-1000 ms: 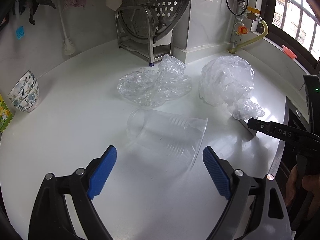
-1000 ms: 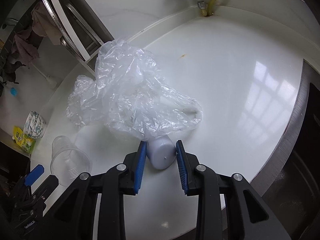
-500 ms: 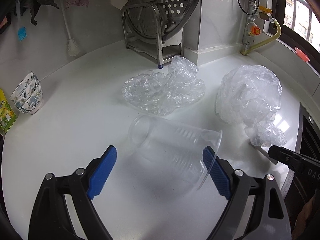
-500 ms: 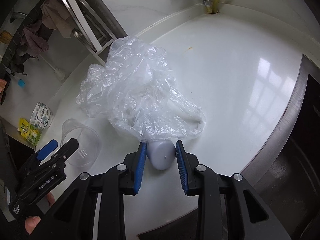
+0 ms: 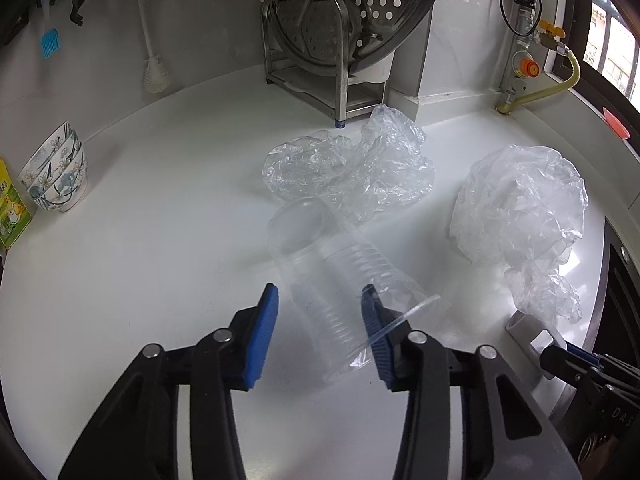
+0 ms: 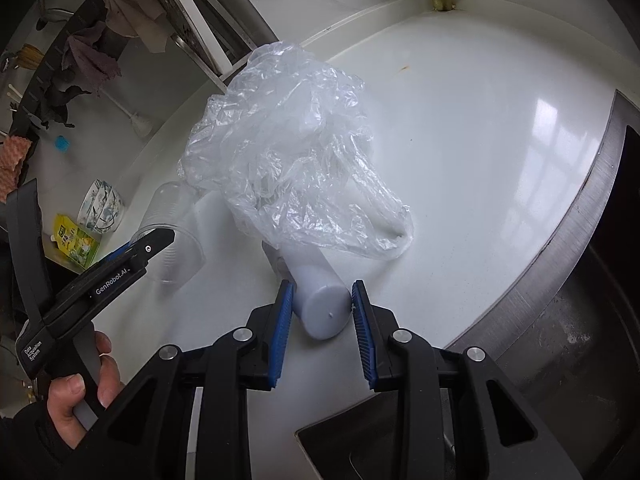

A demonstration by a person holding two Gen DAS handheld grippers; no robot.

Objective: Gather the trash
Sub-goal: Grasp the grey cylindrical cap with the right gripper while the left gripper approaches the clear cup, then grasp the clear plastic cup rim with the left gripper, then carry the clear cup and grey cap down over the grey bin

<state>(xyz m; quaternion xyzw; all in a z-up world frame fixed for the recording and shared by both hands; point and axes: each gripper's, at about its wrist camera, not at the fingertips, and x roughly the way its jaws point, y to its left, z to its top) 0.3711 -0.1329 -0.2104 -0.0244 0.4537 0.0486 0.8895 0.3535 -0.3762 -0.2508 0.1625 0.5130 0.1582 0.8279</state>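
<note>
A clear ribbed plastic cup lies on its side on the white counter, its rim toward me. My left gripper has closed on the cup near its rim. My right gripper is shut on a grey-white cylindrical container that lies under a crumpled clear plastic bag. That bag also shows in the left wrist view. A second crumpled clear bag lies behind the cup. The cup also shows in the right wrist view, with the left gripper on it.
A metal dish rack with a perforated steamer plate stands at the back. Stacked patterned bowls and a green carton sit at the left. A steel sink borders the counter on the right. A yellow gas hose runs along the wall.
My left gripper moved forward around the cup and its jaws closed in on it. The right gripper stayed shut on the container and shifted slightly.
</note>
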